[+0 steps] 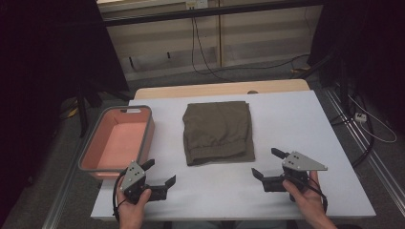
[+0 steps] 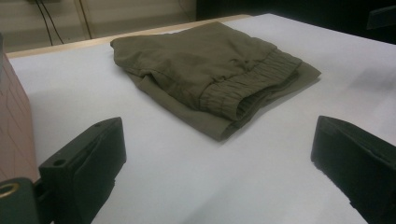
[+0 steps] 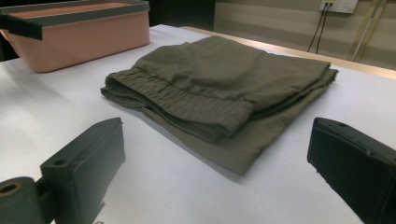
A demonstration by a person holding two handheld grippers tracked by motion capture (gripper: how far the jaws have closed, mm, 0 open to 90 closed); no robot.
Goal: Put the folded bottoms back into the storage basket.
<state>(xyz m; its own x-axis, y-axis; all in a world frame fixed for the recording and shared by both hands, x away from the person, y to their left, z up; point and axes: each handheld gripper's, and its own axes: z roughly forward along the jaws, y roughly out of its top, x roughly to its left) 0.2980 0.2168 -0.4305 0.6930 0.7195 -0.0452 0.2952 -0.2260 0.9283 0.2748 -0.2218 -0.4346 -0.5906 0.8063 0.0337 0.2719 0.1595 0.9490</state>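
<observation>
**Folded garment at mid-table, both grippers spread wide before it**

A folded olive-green garment lies flat on the white table, about at its centre, with an elastic gathered band along the edge nearest the person (the band shows clearly in both gripper views). To its left, near the table's left edge, stands a pink bin with a grey rim; it is apart from the garment and looks bare inside.

The left gripper is held in the person's left hand near the table's front edge, just in front of the bin's near corner. Its jaws are spread wide with nothing between them, and in the left gripper view they frame the garment from its near-left side.

The right gripper is held in the right hand near the front right of the table, close to the garment's near-right corner without touching it. Its jaws are likewise released and spread apart, gripping nothing. The right gripper view looks across the garment to the bin beyond.
</observation>
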